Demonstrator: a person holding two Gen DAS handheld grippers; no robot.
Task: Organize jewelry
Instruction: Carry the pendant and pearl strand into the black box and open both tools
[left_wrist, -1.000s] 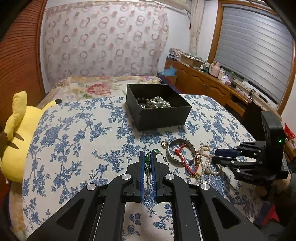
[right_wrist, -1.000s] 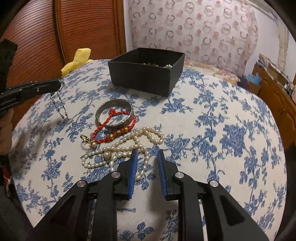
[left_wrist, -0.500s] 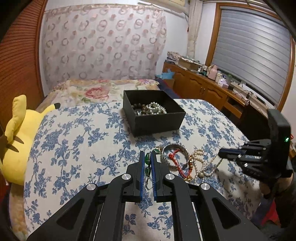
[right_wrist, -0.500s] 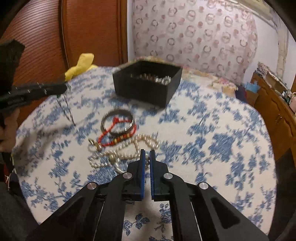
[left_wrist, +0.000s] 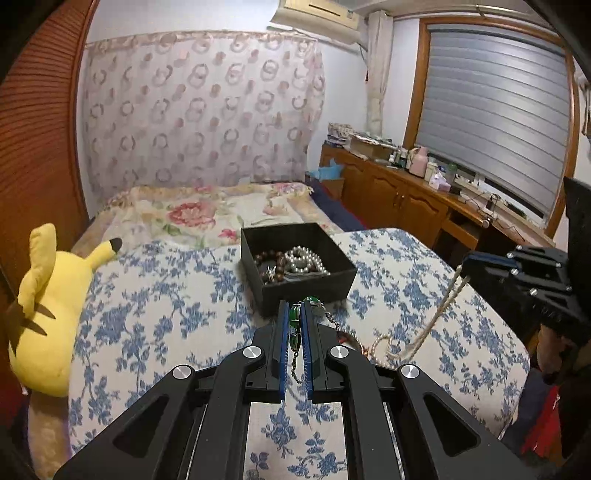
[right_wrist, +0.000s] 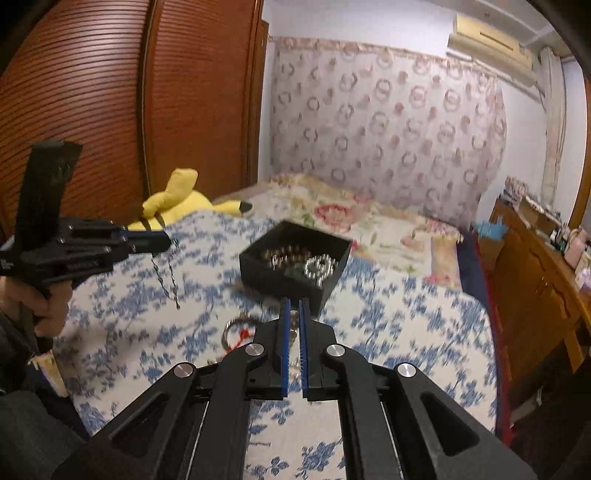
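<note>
Left hand-held gripper (left_wrist: 294, 314) was clamped on a green-bead chain (left_wrist: 294, 320), w/ black box (left_wrist: 306, 286) just ahead. Right hand-held gripper (right_wrist: 294, 314) was pinched on the pearl necklace (left_wrist: 439, 314), its strand trailing down to the bed (left_wrist: 155, 314).

Black box (left_wrist: 295, 273) mid-frame, open, full of beads. Green bead chain (left_wrist: 294, 321) pinched below. Pearl string (left_wrist: 436, 314) hanging at right.

dim indoor light | fisheye-bent edges | right view apparently motion-blurred
</note>
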